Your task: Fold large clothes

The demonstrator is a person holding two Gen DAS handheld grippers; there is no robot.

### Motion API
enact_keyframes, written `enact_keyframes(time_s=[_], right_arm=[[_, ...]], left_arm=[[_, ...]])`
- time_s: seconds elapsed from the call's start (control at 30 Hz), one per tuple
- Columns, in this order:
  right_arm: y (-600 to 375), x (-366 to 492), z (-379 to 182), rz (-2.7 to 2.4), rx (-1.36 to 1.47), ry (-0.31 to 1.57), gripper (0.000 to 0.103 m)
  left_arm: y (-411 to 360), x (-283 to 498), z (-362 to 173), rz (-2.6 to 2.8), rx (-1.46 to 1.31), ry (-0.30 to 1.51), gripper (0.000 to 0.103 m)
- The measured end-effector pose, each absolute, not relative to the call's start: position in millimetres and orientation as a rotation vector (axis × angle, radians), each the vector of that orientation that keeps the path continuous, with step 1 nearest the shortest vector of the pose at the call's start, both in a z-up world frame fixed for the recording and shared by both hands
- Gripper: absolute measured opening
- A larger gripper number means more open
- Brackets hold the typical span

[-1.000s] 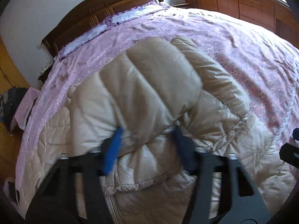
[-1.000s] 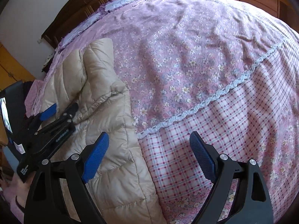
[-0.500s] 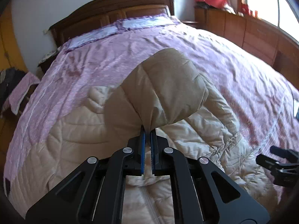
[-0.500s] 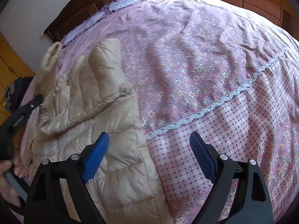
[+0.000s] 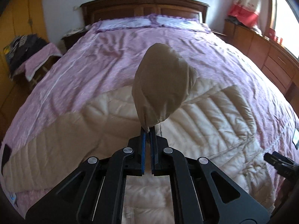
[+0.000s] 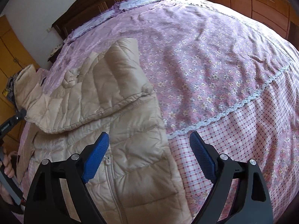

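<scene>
A beige quilted puffer jacket (image 5: 214,115) lies spread on the purple bedspread (image 5: 104,59). My left gripper (image 5: 148,130) is shut on the cuff end of one jacket sleeve (image 5: 160,85) and holds it raised above the jacket body. In the right wrist view the jacket (image 6: 119,115) lies at the left, zip side up, with the other sleeve folded across its chest. My right gripper (image 6: 149,155) is open and empty, hovering over the jacket's right edge and the checked sheet (image 6: 243,140). The left gripper (image 6: 11,123) shows at the far left there.
The bed has a dark wooden headboard (image 5: 145,5) and pillows (image 5: 149,21) at the far end. A bedside stand with a pink cloth and dark clothes (image 5: 28,56) stands at the left. Wooden cabinets (image 5: 265,56) line the right wall.
My left gripper closed on the sleeve end and lifted it up off the jacket, and its view swung towards the headboard. My right gripper stayed open and shifted only slightly.
</scene>
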State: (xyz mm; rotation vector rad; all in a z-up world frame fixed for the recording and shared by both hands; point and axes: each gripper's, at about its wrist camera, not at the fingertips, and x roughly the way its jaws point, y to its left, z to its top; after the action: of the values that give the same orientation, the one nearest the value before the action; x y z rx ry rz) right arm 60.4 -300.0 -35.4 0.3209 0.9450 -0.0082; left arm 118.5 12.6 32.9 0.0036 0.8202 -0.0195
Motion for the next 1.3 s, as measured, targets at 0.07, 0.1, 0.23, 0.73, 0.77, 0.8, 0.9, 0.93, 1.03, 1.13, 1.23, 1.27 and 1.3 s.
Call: enact_keyframes(time_s=[0.07,0.1,0.23,0.73,0.77,0.8,0.9,0.93,1.03,1.13,1.23,1.27,1.3], right_arm=[[-295.4,60.8,-35.2,-0.002,0.311,0.947,0.085],[-293.0,61.3,-35.1,0.000,0.305,0.949,0.085],[-285.4,61.1,-33.3,0.008,0.289,0.949,0.085],[-281.9,63.5,-33.8,0.016,0.247,0.965,0.085],[-282.4,65.3,-32.7,0.015,0.236,0.965,0.085],[-283.0,66.9,-32.3,0.013,0.229,0.965,0.085],[-284.2,75.3,-27.9,0.008,0.204,0.959,0.085],[-284.3,79.6,-25.8,0.011,0.193,0.956,0.085],[-281.9,96.9,-19.9,0.025,0.163,0.939,0.085],[-278.4,120.7,-17.4,0.040,0.149,0.926,0.085],[-277.1,145.9,-20.2,0.052,0.158,0.924,0.085],[-276.1,153.7,-21.6,0.054,0.159,0.922,0.085],[-274.5,164.3,-24.6,0.052,0.154,0.924,0.085]], left_arm=[[27.4,116.5,27.3,-0.003,-0.026,0.835,0.004],[34.4,115.5,23.5,0.004,-0.043,0.845,0.004],[51.1,112.5,8.7,0.019,-0.084,0.878,0.004],[70.9,95.3,-24.7,-0.002,-0.127,0.953,0.043],[74.6,91.5,-23.9,-0.001,-0.135,0.948,0.058],[78.2,87.1,-21.8,0.001,-0.139,0.937,0.060],[87.8,79.7,-14.8,0.005,-0.131,0.915,0.061],[91.8,78.7,-12.8,0.008,-0.134,0.908,0.062],[108.1,83.0,-6.9,0.026,-0.165,0.881,0.062],[119.5,97.1,-7.9,0.046,-0.182,0.877,0.062],[128.4,117.1,-16.7,0.072,-0.192,0.891,0.062],[130.9,122.5,-20.1,0.074,-0.200,0.898,0.062],[133.8,127.9,-24.5,0.074,-0.214,0.908,0.061]])
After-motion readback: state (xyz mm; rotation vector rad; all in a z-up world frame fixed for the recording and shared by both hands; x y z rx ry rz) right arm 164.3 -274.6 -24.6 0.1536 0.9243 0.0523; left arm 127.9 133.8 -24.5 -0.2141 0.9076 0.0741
